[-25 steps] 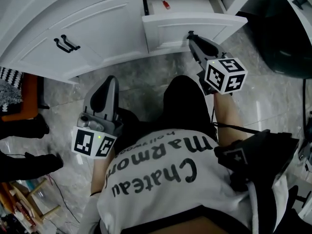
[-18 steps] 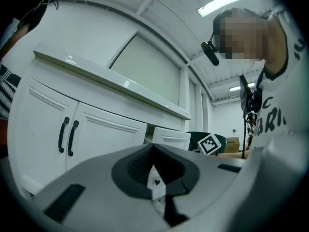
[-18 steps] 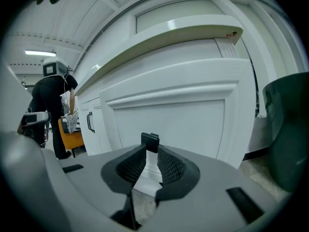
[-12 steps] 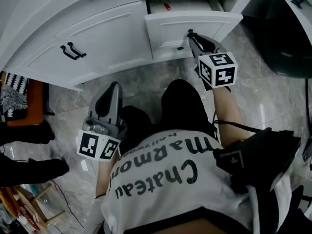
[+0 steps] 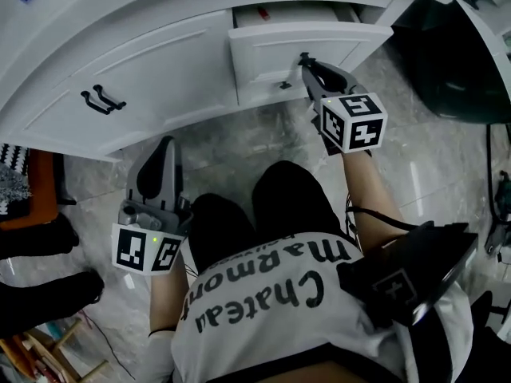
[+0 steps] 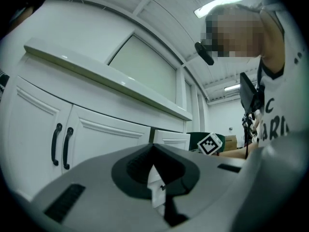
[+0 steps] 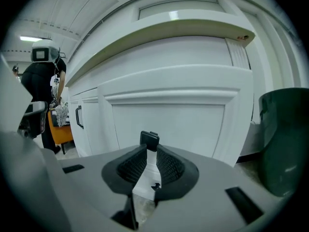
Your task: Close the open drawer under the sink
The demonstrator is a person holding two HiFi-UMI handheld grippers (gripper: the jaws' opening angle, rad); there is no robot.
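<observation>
**Drawer** (image 5: 271, 54): white, panelled front, top right bay of the white cabinet, directly under the overhanging tabletop (image 7: 159, 30). It is partly open, with its front standing out from the cabinet face. A small red item (image 5: 263, 12) lies inside near the back.

**Drawer knob** (image 7: 149, 139): small, black and squarish, at the middle of the drawer front.

**Right gripper** (image 5: 304, 58): held out to the drawer front, pointing slightly downward. Its jaws have just been closing and now stand a narrow gap apart. The knob sits at their tips, looks wider than the gap and is not pinched between the pads. Its marker cube (image 5: 354, 122) faces upward.

**Left gripper** (image 5: 164, 144): held low at the person's left over the marble floor (image 5: 239, 146), pointing at the cabinet but well short of it. Its jaws are pressed together at the tips, with nothing between them. Its marker cube (image 5: 148, 250) sits at the rear.

**Cabinet doors** (image 5: 160, 62): a white pair left of the drawer, shut, with two black bar handles (image 5: 102, 98) side by side.

**Bin** (image 5: 455, 62): dark green, on the floor right of the cabinet.

**Person's shirt** (image 5: 263, 294): white with black lettering, at the bottom of the head view.

**Bystander** (image 7: 41, 91): in dark clothing, standing at the far left of the right gripper view.
</observation>
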